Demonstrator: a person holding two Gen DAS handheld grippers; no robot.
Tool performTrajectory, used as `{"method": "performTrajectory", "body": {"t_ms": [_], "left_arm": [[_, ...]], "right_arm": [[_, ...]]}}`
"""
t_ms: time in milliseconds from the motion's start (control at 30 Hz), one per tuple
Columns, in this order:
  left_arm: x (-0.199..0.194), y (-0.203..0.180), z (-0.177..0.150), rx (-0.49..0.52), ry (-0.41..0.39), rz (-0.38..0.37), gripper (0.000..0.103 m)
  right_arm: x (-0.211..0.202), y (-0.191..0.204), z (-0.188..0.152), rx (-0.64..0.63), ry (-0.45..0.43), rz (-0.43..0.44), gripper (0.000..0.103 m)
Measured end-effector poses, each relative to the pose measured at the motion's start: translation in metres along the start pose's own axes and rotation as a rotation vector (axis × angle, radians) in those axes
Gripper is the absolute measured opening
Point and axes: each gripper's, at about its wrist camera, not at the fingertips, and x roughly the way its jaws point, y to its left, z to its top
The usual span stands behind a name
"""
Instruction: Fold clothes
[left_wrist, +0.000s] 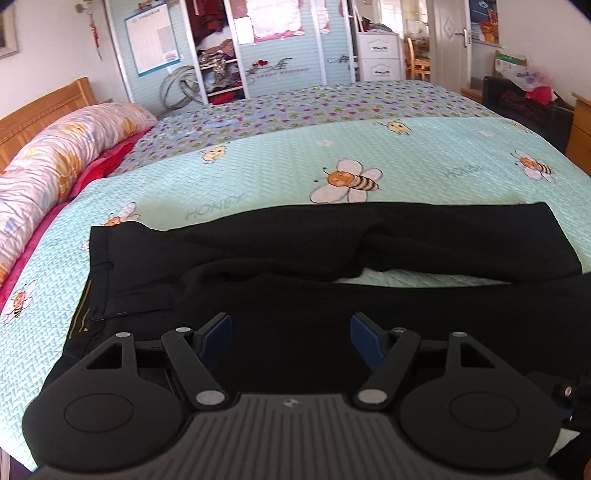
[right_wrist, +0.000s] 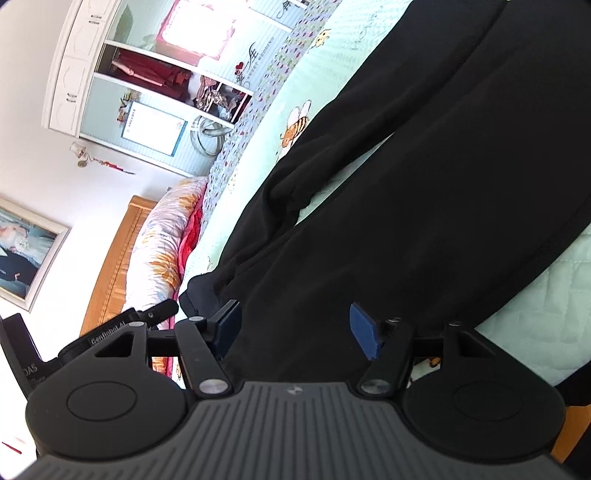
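Black trousers, one pair; two grippers.

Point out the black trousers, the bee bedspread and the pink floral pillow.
black trousers (left_wrist: 424, 236): left wrist view, on the far leg.
bee bedspread (left_wrist: 258, 173): left wrist view, on bare green quilting.
pink floral pillow (left_wrist: 55, 162): left wrist view, on its middle.

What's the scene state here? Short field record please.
garment: black trousers, spread flat, unfolded
legs: apart, bedspread showing between them
waistband: at the pillow side
surface: bee-print bedspread
left gripper: open, over the trousers, holding nothing
right gripper: open, over the trousers, holding nothing
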Motion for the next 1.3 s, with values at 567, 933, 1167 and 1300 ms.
{"method": "performTrajectory", "body": {"t_ms": [567, 933, 1167, 1300], "left_arm": [[-0.054, -0.062, 0.049, 0.067, -0.124, 0.037, 0.077], [-0.12, -0.121, 0.089, 0.119, -0.269, -0.083, 0.079], [-0.13, -0.143, 0.093, 0.152, -0.291, -0.118, 0.079], [-0.13, -0.149, 0.093, 0.161, -0.29, -0.129, 0.079]], "right_arm": [[-0.008, -0.002, -0.004, 0.009, -0.019, 0.01, 0.068], [-0.016, -0.009, -0.001, 0.04, -0.047, 0.028, 0.068], [-0.019, -0.015, 0.0, 0.065, -0.058, 0.039, 0.068], [-0.018, -0.015, 0.002, 0.067, -0.059, 0.04, 0.068]]}}
